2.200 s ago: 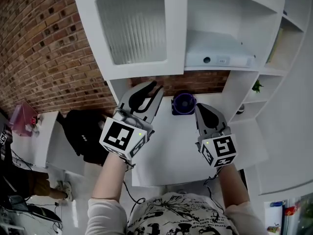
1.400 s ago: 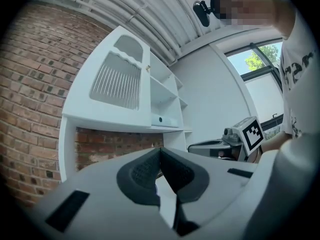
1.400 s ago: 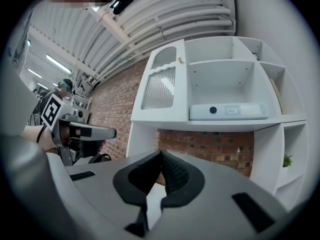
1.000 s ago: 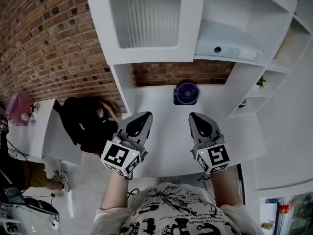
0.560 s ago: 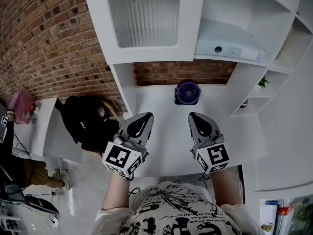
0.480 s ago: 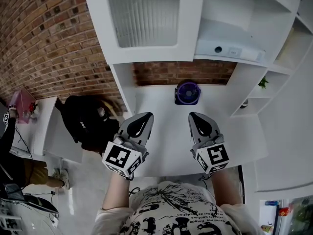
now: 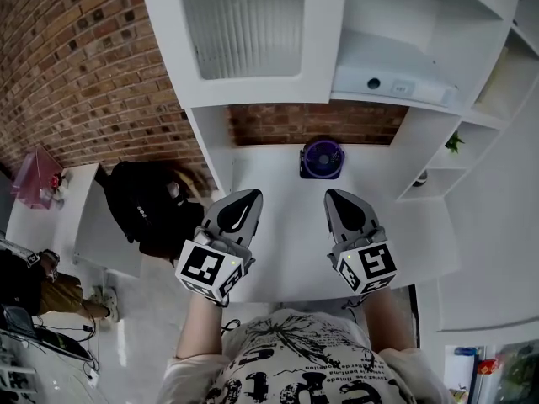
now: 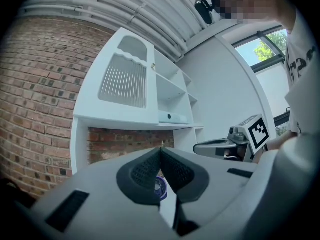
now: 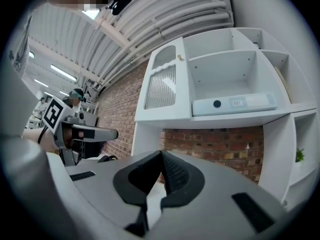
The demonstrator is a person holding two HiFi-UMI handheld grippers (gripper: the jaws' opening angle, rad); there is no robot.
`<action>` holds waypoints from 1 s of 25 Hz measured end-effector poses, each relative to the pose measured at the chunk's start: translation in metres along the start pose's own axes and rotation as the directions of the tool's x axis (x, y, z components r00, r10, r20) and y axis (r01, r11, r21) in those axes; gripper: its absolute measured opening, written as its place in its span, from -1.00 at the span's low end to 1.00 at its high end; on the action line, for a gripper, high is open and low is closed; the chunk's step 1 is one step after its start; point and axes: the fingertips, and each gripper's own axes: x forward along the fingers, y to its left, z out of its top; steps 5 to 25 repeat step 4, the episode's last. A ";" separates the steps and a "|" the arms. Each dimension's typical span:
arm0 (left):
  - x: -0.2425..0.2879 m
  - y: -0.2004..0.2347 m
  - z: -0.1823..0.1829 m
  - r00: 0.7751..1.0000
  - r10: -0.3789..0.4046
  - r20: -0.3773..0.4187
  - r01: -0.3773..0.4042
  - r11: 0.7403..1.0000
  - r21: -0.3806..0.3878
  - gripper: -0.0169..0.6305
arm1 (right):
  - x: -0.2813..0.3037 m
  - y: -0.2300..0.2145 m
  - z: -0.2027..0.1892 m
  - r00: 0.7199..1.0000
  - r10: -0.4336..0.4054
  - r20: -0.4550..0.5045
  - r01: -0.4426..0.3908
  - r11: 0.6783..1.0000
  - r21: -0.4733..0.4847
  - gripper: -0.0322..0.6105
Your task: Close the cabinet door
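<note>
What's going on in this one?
A person holds a gripper in each hand. The left gripper and right gripper are both shut and empty, level over the white desk, touching nothing. The cabinet door above, with its ribbed panel, looks flush with the frame, so the closing seems done. A purple fan stands at the desk's back.

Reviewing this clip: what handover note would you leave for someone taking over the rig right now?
Left gripper: shut, empty, held level over the desk.
Right gripper: shut, empty, beside it.
Cabinet door: ribbed panel, above and left of both grippers, untouched, looks flush shut.
Done: door appears closed.
Left: nothing obvious; maybe check it sits fully shut.
</note>
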 end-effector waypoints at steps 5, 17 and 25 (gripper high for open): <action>0.004 0.000 0.000 1.000 0.007 0.008 -0.007 1.000 -0.026 -0.91 | -0.002 -0.007 -0.003 1.000 -0.021 -0.017 0.020 0.999 -0.034 -0.86; 0.004 0.000 0.000 1.000 0.007 0.008 -0.007 1.000 -0.026 -0.91 | -0.002 -0.007 -0.003 1.000 -0.021 -0.017 0.020 0.999 -0.034 -0.86; 0.004 0.000 0.000 1.000 0.007 0.008 -0.007 1.000 -0.026 -0.91 | -0.002 -0.007 -0.003 1.000 -0.021 -0.017 0.020 0.999 -0.034 -0.86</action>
